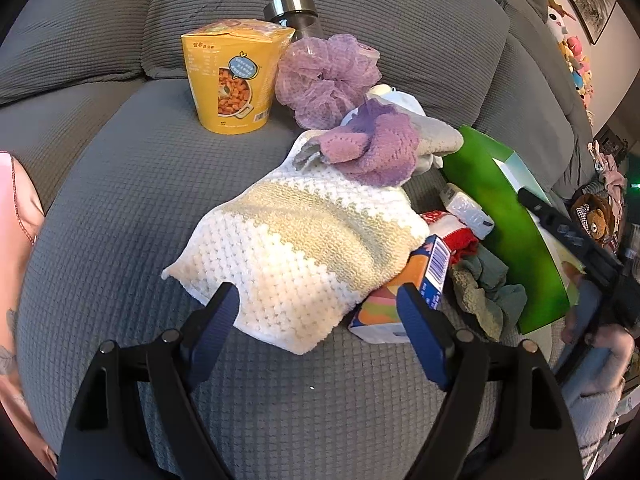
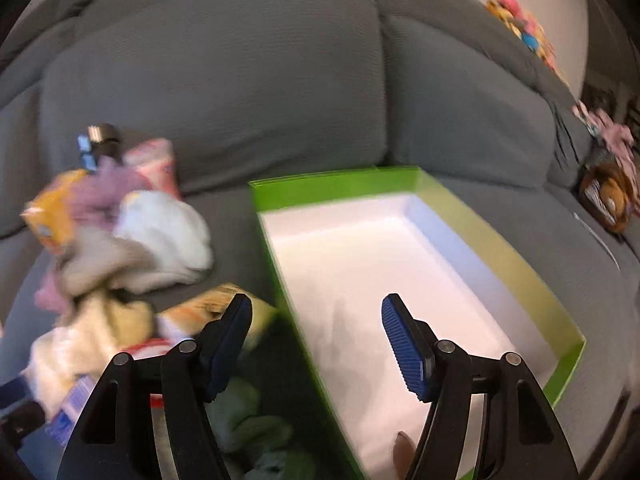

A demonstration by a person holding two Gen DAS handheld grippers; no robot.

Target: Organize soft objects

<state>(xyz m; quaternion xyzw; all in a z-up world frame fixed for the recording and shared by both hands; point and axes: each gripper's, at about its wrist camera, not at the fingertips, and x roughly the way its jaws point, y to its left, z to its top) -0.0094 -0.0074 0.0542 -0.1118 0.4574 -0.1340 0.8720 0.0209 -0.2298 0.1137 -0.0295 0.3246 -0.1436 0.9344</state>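
A cream and white knitted cloth [image 1: 296,248] lies on the grey sofa seat [image 1: 120,220]. My left gripper [image 1: 316,304] stands open just short of the cloth's near edge, touching nothing. Behind it lie a purple knitted cloth [image 1: 376,148], a purple mesh pouf [image 1: 324,80] and a grey-white cloth [image 1: 436,132]. A green cloth [image 1: 488,288] and a red cloth [image 1: 460,236] lie beside a green box [image 1: 508,220]. My right gripper [image 2: 316,306] is open above the left wall of the green box [image 2: 520,264]. The box's white inside looks bare. In the right wrist view the pile is blurred.
A yellow noodle cup [image 1: 232,80] and a steel-lidded jar [image 1: 296,12] stand behind the pile. An orange carton [image 1: 400,292] and a small white packet [image 1: 466,208] lie among the cloths. Plush toys [image 1: 576,60] line the sofa back at right. A person's pink sleeve [image 1: 20,208] shows at left.
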